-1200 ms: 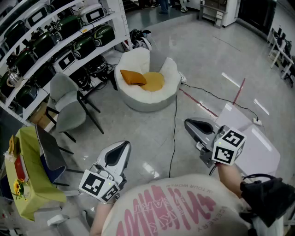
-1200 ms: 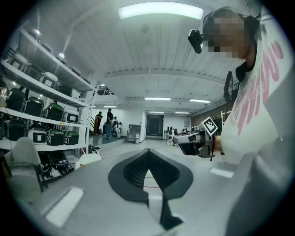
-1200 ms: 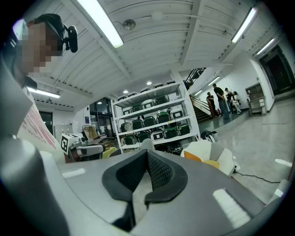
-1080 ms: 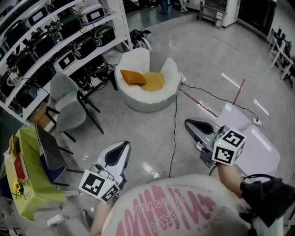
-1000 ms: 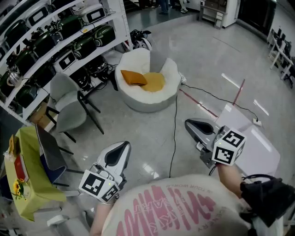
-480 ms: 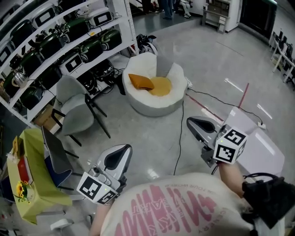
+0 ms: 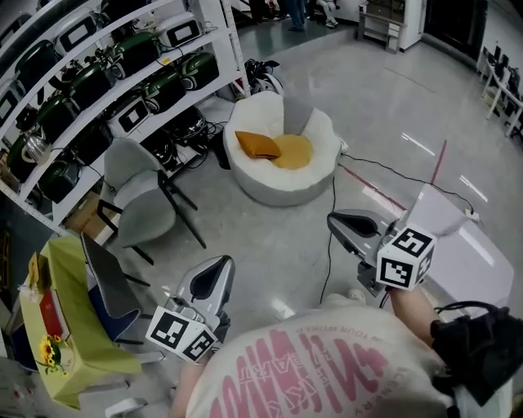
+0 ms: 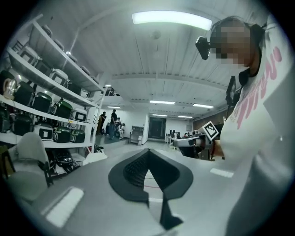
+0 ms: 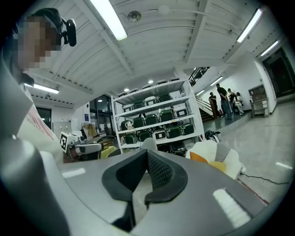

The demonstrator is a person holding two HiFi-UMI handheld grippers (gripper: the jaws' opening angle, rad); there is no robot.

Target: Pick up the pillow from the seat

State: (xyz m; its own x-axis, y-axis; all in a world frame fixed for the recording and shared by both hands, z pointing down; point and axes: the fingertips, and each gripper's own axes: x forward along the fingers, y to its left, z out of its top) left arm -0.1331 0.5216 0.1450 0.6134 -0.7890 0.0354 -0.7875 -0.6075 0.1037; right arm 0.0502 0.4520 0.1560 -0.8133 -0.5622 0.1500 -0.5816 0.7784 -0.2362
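An orange pillow lies on the yellow cushion of a white round seat across the floor, seen in the head view; in the right gripper view the pillow shows small at the right beside the seat. My left gripper is at the lower left, shut and empty, pointing level. My right gripper is at the right, also shut with nothing in it. Both are well short of the seat. In the left gripper view my left gripper has its jaws together.
A shelf rack of green and black appliances lines the left. A grey chair stands by it. A black cable runs over the floor from the seat. A yellow-green table sits lower left. People stand far back.
The seat and pillow have shifted right and up in the head view as I moved forward across the floor. Both grippers stayed shut and kept their pose.
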